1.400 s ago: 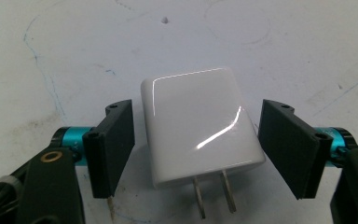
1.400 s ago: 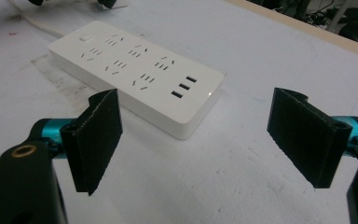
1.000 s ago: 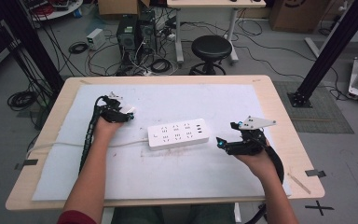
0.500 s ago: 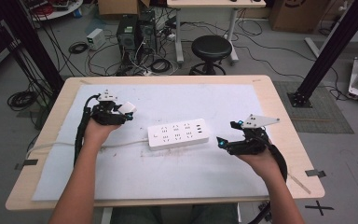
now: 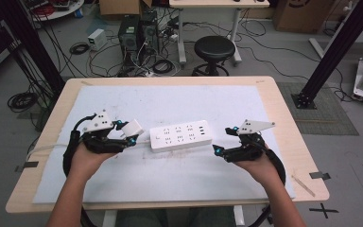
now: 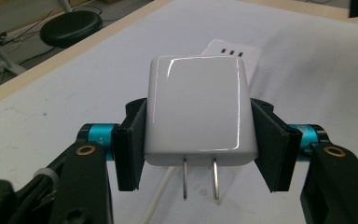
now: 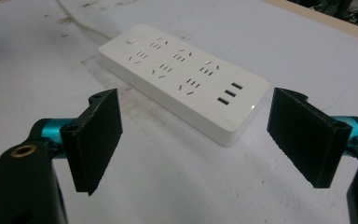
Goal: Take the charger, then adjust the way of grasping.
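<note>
Gripping one charger (image 6: pixel 198 109) — left tongs (image 6: pixel 198 140)

High view above the table (image 5: pixel 274 94); both gripper views close, low (shared: power strip (image 5: pixel 181 135)).

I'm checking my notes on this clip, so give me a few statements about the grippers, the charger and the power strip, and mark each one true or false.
1. The left gripper is clamped on a white charger. True.
2. The charger's two metal prongs are plugged into the power strip. False: in the left gripper view they hang bare, clear of the strip.
3. The right gripper is open and holds nothing. True.
4. The power strip is held between the right gripper's jaws. False: it lies flat on the white mat, beyond them.
5. The strip lies between the two grippers in the high view. True.
</note>
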The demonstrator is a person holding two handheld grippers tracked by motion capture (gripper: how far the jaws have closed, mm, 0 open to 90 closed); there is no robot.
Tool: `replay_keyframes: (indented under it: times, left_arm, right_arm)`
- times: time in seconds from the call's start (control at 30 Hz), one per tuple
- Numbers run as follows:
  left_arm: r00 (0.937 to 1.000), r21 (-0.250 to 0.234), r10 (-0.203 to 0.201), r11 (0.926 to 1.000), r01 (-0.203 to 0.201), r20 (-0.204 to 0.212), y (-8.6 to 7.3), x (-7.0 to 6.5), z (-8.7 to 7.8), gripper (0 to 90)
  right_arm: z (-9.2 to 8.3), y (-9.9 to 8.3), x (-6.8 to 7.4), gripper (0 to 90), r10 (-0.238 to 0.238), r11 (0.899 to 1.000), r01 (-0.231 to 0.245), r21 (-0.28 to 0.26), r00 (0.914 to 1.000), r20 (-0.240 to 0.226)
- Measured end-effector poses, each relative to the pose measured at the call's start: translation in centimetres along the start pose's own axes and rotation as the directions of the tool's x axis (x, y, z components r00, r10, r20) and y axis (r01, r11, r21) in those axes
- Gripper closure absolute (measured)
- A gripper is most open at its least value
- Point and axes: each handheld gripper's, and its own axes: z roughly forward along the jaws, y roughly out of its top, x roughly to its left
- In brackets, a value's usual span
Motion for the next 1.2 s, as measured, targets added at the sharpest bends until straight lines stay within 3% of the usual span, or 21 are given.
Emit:
replay_keyframes:
  times: [0.3,0.4,0.53,0.57,0.6,0.63,0.7,0.73,0.77,0.8,0.83,0.87,0.9,0.93,0.97,1.0,1.03,1.07,1.1,1.13,1.2]
  left_arm:
    - [0.9938,0.000,0.091,0.9958,-0.091,0.063,-0.5,-2.2,-0.8,42.4]
    - [0.9859,0.009,0.154,0.9879,-0.155,0.066,-0.8,-2.8,-0.6,42.4]
    - [0.9776,0.000,0.181,0.9832,-0.182,0.107,-1.4,-4.1,0.3,42.4]
    - [0.9736,-0.003,0.196,0.9804,-0.197,0.118,-1.5,-4.5,0.6,42.4]
    - [0.9623,-0.020,0.232,0.9726,-0.231,0.142,-1.6,-5.3,1.4,42.4]
    - [0.9623,-0.020,0.232,0.9726,-0.231,0.142,-1.6,-5.3,1.4,42.4]
    - [0.9431,-0.026,0.290,0.9568,-0.289,0.163,-1.6,-6.5,2.6,42.4]
    - [0.9431,-0.026,0.290,0.9568,-0.289,0.163,-1.6,-6.5,2.6,42.4]
    - [0.9379,-0.029,0.305,0.9521,-0.305,0.165,-1.6,-6.9,3.1,42.4]
    - [0.9321,-0.028,0.319,0.9473,-0.319,0.172,-1.6,-7.1,3.4,42.4]
    - [0.9188,-0.035,0.354,0.9350,-0.353,0.176,-1.6,-7.9,4.2,42.4]
    - [0.9188,-0.035,0.354,0.9350,-0.353,0.176,-1.6,-7.9,4.2,42.4]
    - [0.9119,-0.041,0.371,0.9283,-0.370,0.176,-1.5,-8.2,4.5,42.4]
    - [0.9051,-0.048,0.387,0.9217,-0.385,0.176,-1.5,-8.5,4.8,42.4]
    - [0.8933,-0.058,0.419,0.9080,-0.415,0.163,-1.5,-9.1,5.4,42.4]
    - [0.8933,-0.058,0.419,0.9080,-0.415,0.163,-1.5,-9.1,5.4,42.4]
    - [0.8845,-0.066,0.442,0.8971,-0.437,0.150,-1.5,-9.5,5.9,42.4]
    - [0.8845,-0.066,0.442,0.8971,-0.437,0.150,-1.5,-9.5,5.9,42.4]
    - [0.8809,-0.072,0.452,0.8921,-0.446,0.141,-1.5,-9.7,6.1,42.4]
    - [0.8756,-0.077,0.464,0.8858,-0.457,0.134,-1.5,-9.9,6.2,42.4]
    - [0.8678,-0.079,0.482,0.8761,-0.476,0.121,-1.5,-10.3,6.4,42.4]
  right_arm:
    - [0.4,0.0,0.8,18.2,-0.004,1.000,0.004,0.004,0.9999,-0.016]
    - [0.4,0.3,1.5,18.2,-0.002,1.000,0.002,0.009,0.9996,-0.030]
    - [0.8,0.7,2.7,18.2,0.004,1.000,-0.004,0.004,0.9975,-0.070]
    - [1.0,0.7,3.1,18.2,0.007,1.000,-0.006,0.003,0.9965,-0.084]
    - [1.3,0.7,3.7,18.2,0.003,1.000,-0.002,0.009,0.9949,-0.101]
    - [1.3,0.7,3.7,18.2,0.003,1.000,-0.002,0.009,0.9949,-0.101]
    - [2.1,0.5,4.4,18.2,0.015,1.000,-0.014,0.012,0.9899,-0.141]
    - [2.1,0.5,4.4,18.2,0.015,1.000,-0.014,0.012,0.9899,-0.141]
    - [2.4,0.4,4.6,18.2,0.027,1.000,-0.026,0.011,0.9882,-0.151]
    - [2.7,0.3,4.8,18.2,0.046,0.999,-0.044,0.017,0.9848,-0.167]
    - [3.2,0.2,5.0,18.2,0.084,0.996,-0.082,0.018,0.9753,-0.204]
    - [3.2,0.2,5.0,18.2,0.084,0.996,-0.082,0.018,0.9753,-0.204]
    - [3.7,0.1,5.3,18.2,0.108,0.994,-0.107,0.018,0.9630,-0.247]
    - [3.7,0.1,5.3,18.2,0.108,0.994,-0.107,0.018,0.9630,-0.247]
    - [4.2,0.0,5.6,18.2,0.128,0.992,-0.129,0.016,0.9524,-0.277]
    - [4.2,0.0,5.6,18.2,0.128,0.992,-0.129,0.016,0.9524,-0.277]
    - [4.6,0.0,5.9,18.2,0.160,0.986,-0.163,0.016,0.9339,-0.320]
    - [4.6,0.0,5.9,18.2,0.160,0.986,-0.163,0.016,0.9339,-0.320]
    - [5.0,-0.1,6.0,18.2,0.193,0.979,-0.203,0.012,0.9107,-0.365]
    - [5.0,-0.1,6.0,18.2,0.193,0.979,-0.203,0.012,0.9107,-0.365]
    - [5.4,-0.2,6.1,18.2,0.212,0.973,-0.229,0.004,0.8938,-0.395]
